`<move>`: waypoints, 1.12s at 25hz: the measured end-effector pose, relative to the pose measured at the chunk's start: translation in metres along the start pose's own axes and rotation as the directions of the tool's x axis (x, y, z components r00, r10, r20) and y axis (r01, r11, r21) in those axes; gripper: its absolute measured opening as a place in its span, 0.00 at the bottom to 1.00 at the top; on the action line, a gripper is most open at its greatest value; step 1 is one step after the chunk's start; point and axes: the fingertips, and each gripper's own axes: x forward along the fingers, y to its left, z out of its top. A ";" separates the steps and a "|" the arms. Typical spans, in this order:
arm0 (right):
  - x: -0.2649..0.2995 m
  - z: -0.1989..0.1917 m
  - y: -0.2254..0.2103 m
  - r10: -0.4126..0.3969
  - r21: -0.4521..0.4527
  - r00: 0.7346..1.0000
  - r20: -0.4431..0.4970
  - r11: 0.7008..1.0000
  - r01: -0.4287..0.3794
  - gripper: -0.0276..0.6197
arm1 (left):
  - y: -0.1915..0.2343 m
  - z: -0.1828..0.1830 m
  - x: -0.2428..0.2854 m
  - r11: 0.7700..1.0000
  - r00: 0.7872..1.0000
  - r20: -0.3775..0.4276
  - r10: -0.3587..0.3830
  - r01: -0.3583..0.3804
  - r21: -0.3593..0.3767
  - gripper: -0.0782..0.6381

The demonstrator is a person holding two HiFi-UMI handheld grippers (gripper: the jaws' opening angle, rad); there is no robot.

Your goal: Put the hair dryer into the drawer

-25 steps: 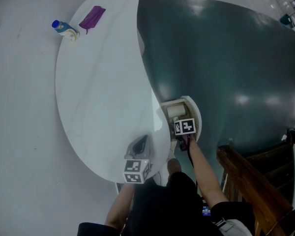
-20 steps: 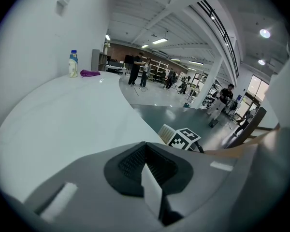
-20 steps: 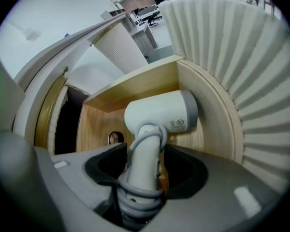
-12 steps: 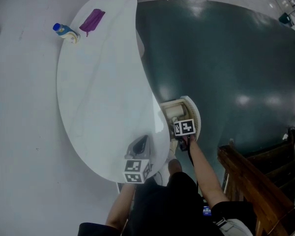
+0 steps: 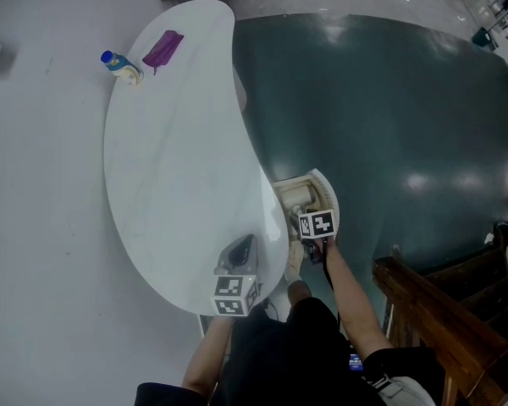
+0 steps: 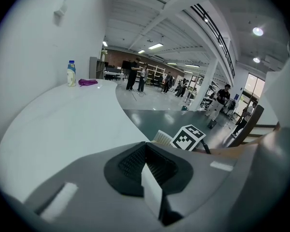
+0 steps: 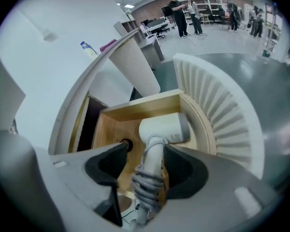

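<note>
The dryer (image 7: pixel 163 127) lies in the open drawer (image 7: pixel 140 103), its head toward the curved front so that it fits inside. Our right gripper (image 7: pixel 147 153) has its jaws apart around the handle, one pad touching and the other clear, so we judge the grip loose. Our left gripper (image 6: pixel 147 161) idles over the worktop (image 6: pixel 63 124), jaws together, empty

The hair dryer (image 7: pixel 162 128) lies in the drawer (image 7: pixel 135 108) — right of the table (image 5: pixel 178 184); bottle (image 5: pixel 121 66) at its far end.
</note>
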 end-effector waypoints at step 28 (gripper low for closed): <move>-0.228 0.046 0.128 -0.010 -0.169 0.832 0.555 0.978 0.125 0.28 | -0.013 0.064 -0.108 0.993 0.981 0.186 -0.050 0.029 0.113 0.12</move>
